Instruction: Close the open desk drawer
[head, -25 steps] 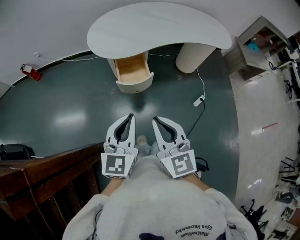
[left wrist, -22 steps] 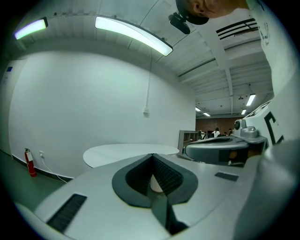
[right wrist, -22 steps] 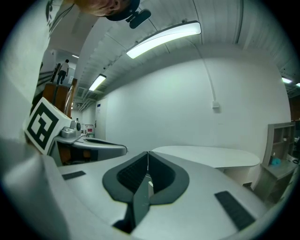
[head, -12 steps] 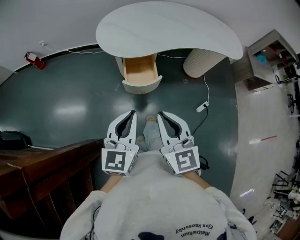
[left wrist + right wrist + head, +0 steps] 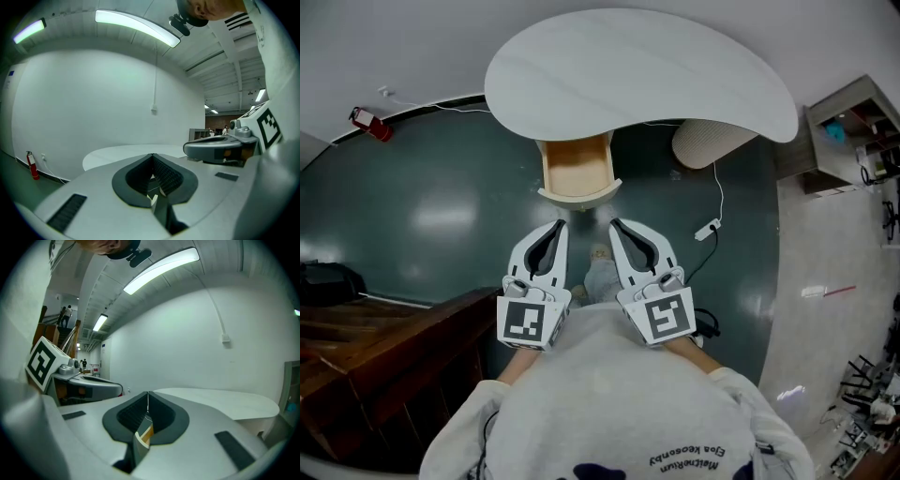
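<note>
The drawer stands pulled out from under the white bench, near the middle of the head view. Its pale wooden inside shows, and its curved front faces the person at 6 o'clock.

Just short of that front, at the drawer's 6 o'clock, the left gripper and the right gripper sit side by side and point toward 12 o'clock. Neither touches the drawer. In the left gripper view the fingers are pressed together at the tips with nothing pinched. The right gripper view shows that gripper's fingers likewise pressed together on nothing. Between the two grippers a shoe rests on the dark green floor.

At the drawer's 2 o'clock a pale round pedestal stands under the bench top. From there a white cable runs down to a plug at the drawer's 4 o'clock. A red extinguisher lies by the wall at 10 o'clock, well apart. A shelf stands far off at 3 o'clock, and a dark wooden rail fills the 7 o'clock corner. The person's grey sweatshirt covers the bottom edge.
</note>
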`<state>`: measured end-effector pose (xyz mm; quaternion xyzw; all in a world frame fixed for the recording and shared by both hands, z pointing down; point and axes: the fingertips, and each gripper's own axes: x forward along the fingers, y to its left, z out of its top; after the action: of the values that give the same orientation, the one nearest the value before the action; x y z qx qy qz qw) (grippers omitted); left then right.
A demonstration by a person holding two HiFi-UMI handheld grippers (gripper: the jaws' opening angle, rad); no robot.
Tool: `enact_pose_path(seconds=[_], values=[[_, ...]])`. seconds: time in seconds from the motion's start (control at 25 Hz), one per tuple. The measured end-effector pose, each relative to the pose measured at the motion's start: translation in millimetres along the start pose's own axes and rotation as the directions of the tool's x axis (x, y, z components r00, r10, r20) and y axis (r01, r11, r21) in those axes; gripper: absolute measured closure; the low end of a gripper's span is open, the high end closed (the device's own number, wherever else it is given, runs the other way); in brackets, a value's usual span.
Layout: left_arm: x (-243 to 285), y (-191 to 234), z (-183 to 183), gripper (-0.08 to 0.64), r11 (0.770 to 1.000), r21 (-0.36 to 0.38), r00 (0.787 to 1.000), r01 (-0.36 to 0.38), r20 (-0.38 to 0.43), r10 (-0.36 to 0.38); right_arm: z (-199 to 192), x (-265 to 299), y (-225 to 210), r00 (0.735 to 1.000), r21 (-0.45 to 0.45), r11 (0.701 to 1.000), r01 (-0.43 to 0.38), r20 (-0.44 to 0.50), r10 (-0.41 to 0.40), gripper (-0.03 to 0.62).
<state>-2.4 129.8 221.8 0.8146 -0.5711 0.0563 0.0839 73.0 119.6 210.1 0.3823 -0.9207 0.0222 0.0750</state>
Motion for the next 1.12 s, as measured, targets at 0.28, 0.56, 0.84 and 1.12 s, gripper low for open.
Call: enact_pose_path(seconds=[0.28,0.56,0.84,1.12], values=[[48,19,7,0.549,0.999,-0.015,0.999,-0.049,-0.005,0.049,3,44,-34,0.998,-0.004,0.998,-0.070,0.002,0.070,0.575],[67,28,3,0.549,0.996,-0.031,0.996,-0.084,-0.038,0.083,-3,64,-47,0.995,0.019,0.995,-0.098,-0.002,0.098,0.575],[75,38,-12,0.549,0.997,-0.029,0.995,-0.066,-0.075,0.064,-7,78,-49,0.995,0.032,0.995,-0.097,-0.005,0.098,0.575],[90,59,-19,0.549,0.998,-0.052,0.994,-0.036,-0.104,0.030,-11,97,-45,0.996,0.036,0.995,-0.089,-0.024,0.090,0.575]])
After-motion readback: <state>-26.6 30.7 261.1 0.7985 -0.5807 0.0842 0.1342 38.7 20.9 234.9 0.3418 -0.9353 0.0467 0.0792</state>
